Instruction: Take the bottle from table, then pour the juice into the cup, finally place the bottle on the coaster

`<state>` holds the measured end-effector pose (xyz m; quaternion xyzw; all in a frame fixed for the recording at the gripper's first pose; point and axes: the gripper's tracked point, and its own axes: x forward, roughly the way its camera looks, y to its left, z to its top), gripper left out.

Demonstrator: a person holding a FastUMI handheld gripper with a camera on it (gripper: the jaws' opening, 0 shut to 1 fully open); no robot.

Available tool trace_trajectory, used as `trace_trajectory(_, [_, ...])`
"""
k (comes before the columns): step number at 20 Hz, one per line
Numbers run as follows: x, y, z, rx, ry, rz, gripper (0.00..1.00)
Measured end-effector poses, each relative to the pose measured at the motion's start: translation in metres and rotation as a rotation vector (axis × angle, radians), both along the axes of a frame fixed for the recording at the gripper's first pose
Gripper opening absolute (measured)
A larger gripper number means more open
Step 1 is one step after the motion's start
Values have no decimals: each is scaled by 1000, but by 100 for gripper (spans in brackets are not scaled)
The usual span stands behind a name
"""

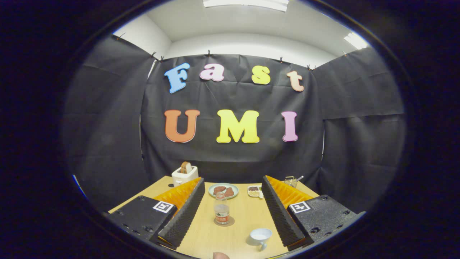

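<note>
One bench carries the things. On it stands one bottle, upright on one round coaster. There is one cup with one handle. One plate holds what look like two dark pieces of food, though they are small in the gripper view. One small dish sits beside it. One toaster has one slice in it. One wire utensil lies behind. One hand-held gripper shows two fingers, spread wide apart.
</note>
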<state>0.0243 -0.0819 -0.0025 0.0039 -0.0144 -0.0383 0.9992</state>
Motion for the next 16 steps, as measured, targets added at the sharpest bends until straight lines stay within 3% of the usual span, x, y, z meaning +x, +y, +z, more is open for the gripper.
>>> trace_trajectory(5, [-28,5,15,32,5,6,100])
trace_trajectory(9, [-50,8,25,-14,-14,-12,100])
trace_trajectory(16, [-86,23,11,-11,-19,-6,100])
